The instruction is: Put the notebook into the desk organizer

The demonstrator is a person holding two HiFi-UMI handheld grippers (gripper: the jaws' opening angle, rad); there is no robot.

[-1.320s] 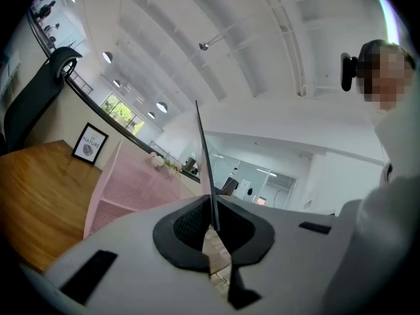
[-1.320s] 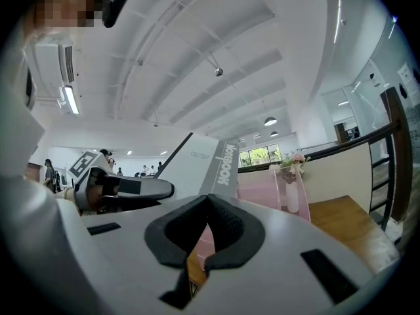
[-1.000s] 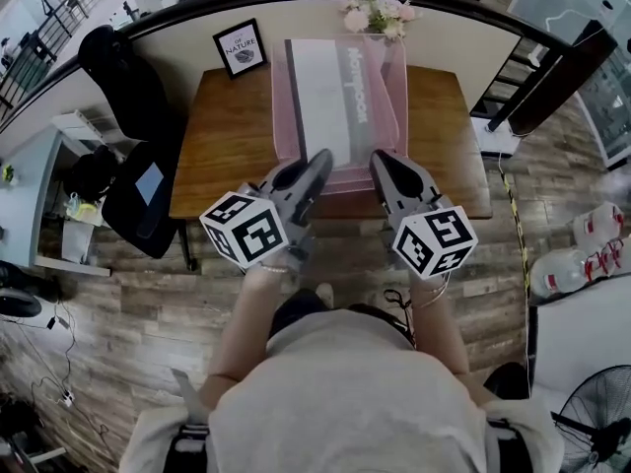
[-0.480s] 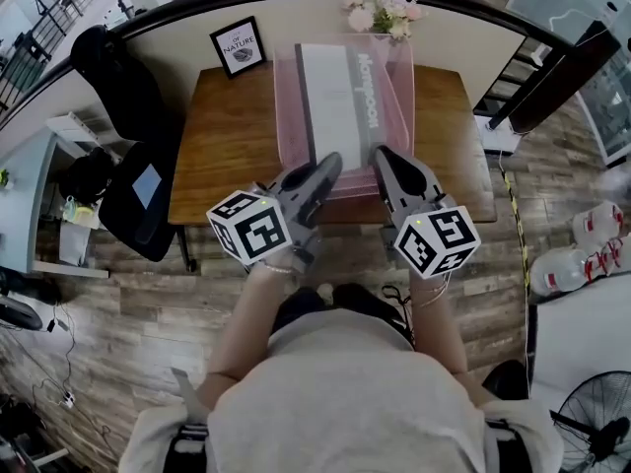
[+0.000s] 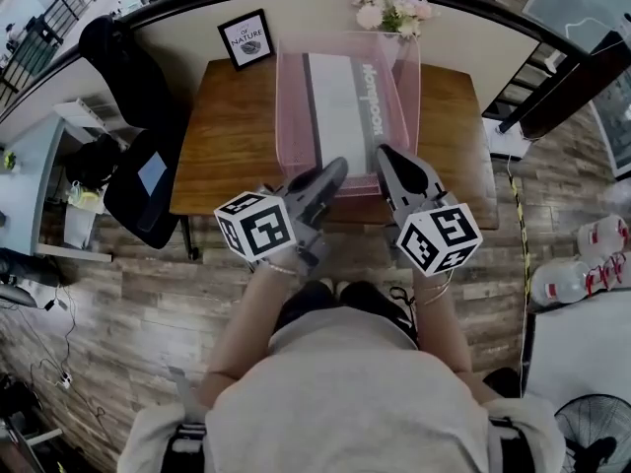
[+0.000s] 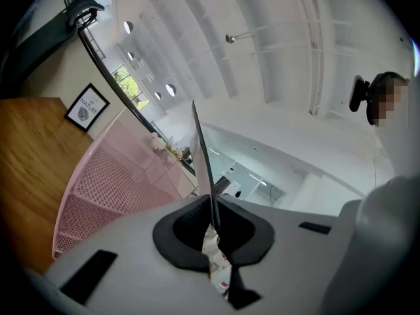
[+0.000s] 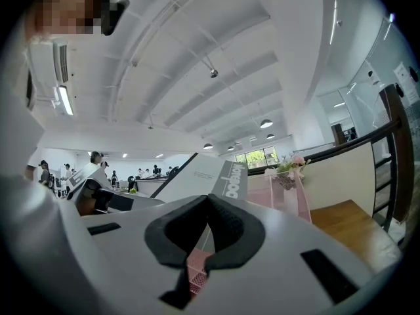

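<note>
Framed picture [image 5: 244, 38], flowers [image 5: 394, 10] behind desk organizer [image 5: 292, 116]

Grey left gripper [image 5: 333, 168], right gripper [image 5: 385, 156]; black-white marker cubes [image 5: 256, 236]; beige shirt [image 5: 345, 402].

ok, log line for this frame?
left gripper: shut on notebook | right gripper: shut on notebook | notebook: over desk organizer | released: no

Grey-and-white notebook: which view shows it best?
Head view: the grey-and-white notebook shows nearly its whole cover from above, over the pink mesh desk organizer. The left gripper view gives only its thin edge. The right gripper view gives a slanted part of the cover with the lettering.
</note>
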